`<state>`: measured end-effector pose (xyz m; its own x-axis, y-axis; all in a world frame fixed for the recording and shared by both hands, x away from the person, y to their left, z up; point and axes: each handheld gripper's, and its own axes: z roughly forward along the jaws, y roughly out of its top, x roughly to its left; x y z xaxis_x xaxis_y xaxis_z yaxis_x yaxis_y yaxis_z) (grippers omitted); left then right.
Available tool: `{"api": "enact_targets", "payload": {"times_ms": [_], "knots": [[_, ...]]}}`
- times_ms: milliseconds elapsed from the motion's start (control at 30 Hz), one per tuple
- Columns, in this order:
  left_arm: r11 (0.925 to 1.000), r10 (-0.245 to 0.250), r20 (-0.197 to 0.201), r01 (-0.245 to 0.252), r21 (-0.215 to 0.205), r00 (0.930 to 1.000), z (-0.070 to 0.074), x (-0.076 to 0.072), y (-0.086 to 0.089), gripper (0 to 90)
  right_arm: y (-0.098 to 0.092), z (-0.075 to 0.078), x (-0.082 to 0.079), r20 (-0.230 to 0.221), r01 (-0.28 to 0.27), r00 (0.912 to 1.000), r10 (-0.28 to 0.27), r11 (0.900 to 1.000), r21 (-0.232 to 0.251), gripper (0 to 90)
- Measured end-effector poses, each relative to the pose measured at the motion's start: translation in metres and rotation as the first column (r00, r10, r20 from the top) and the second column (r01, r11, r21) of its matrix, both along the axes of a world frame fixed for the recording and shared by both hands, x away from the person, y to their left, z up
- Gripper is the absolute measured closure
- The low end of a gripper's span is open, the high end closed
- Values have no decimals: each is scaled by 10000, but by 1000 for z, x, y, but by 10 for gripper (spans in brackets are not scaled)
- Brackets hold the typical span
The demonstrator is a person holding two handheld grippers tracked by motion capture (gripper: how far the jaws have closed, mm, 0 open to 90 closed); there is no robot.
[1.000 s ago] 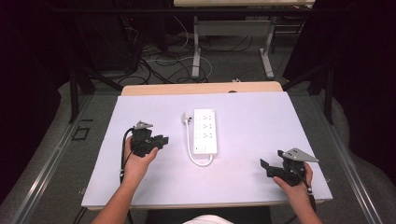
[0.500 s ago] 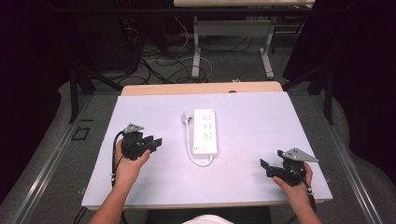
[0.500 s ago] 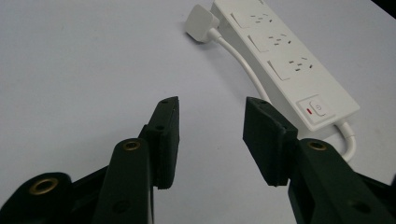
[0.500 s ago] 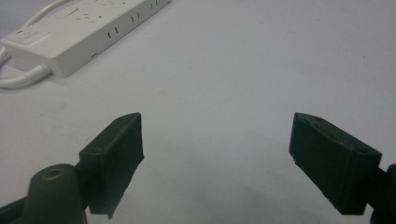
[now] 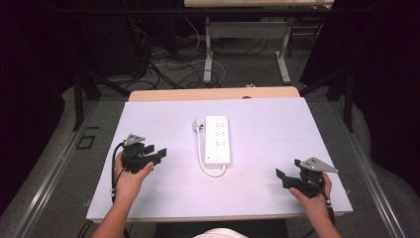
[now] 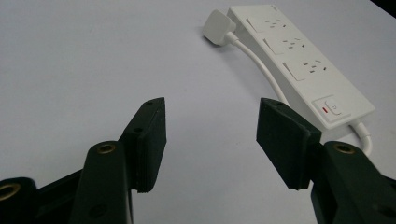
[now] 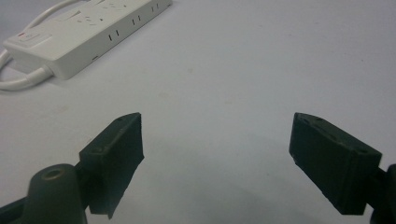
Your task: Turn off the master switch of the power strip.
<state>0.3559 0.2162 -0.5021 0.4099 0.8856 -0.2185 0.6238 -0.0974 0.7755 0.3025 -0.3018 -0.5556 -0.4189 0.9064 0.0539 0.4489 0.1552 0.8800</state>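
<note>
- My left gripper sits in the lower left of the high view, over the pale counter.
- Its jaws are spread apart, with nothing between them but bare counter. They have just been opening wider.
- In my left gripper view, the two black pads rise from the bottom, with a wide gap in the middle.
- My right gripper is in the lower right of the high view, near the front edge of the counter.
- Its jaws are spread wide too, and they pinch nothing. In my right gripper view, I see only counter between the pads.
- The white power strip lies flat in the middle of the high view, between my two grippers and well apart from both.
- It lies with its long side running up and down the picture.
- Its white cord runs down the left side of the strip and curls in a loop below it.
- The white plug lies on the counter just beside the upper left corner of the strip.
- In my left gripper view, the strip is in the upper right, and its switch with a small red mark is at the near end.
- In my right gripper view, the strip is in the upper left corner.
- My left hand and my right hand come up from the bottom of the high view.
</note>
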Motion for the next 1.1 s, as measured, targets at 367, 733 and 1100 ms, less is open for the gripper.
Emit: {"api": "enact_targets", "payload": {"times_ms": [367, 733, 1100], "knots": [[9986, 119, 244, -131, 518, 9996, -5, -8, 16, 363, -1, 0, 1, 47, -45, 10000, 45, 10000, 2, 171], [9963, 449, 327, -471, 716, 9985, -13, -12, 35, 295, -1, 0, 0, 31, -13, 10000, 13, 10000, -31, 171], [9951, 441, 319, -467, 870, 9985, -24, -22, 42, 282, 0, 0, 0, 3, -15, 10000, 15, 10000, 28, 171]]}}
